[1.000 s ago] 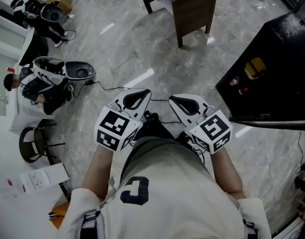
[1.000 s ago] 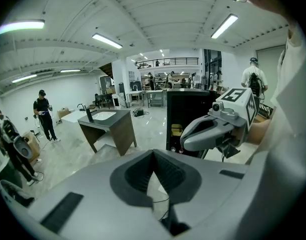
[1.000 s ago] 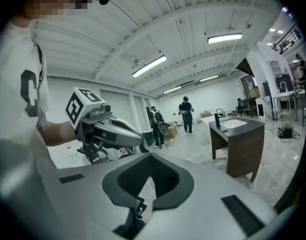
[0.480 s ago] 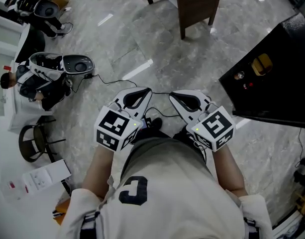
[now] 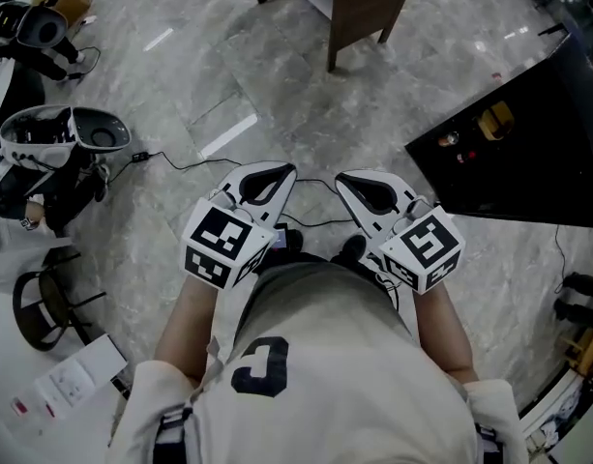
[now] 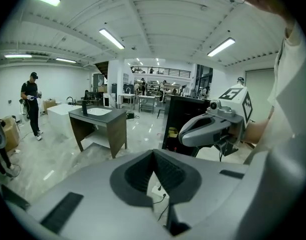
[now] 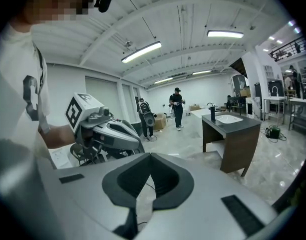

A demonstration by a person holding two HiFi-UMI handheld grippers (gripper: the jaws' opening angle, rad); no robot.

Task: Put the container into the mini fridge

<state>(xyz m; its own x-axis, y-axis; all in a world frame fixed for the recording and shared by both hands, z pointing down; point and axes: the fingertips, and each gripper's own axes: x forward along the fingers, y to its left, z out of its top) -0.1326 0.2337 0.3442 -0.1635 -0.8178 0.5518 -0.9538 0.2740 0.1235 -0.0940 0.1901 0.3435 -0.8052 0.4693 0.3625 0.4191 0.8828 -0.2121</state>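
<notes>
Both claws pinching shut, gripping nothing: left gripper (image 5: 281, 170) and right gripper (image 5: 346, 178) hovering side by side over floor. Black mini fridge (image 5: 538, 162) sitting far right. Yellowish thing (image 5: 496, 121) at it, likely container, lying nearer right gripper.

Pair of hand-held claws, side by side close before the torso, both pointing far and slightly down: left claw (image 5: 281, 172), jaws together, nothing between; right claw (image 5: 346, 180), jaws together, nothing between; left forearm (image 5: 185, 322) and right forearm (image 5: 441, 332) bare, flanking the body.
</notes>
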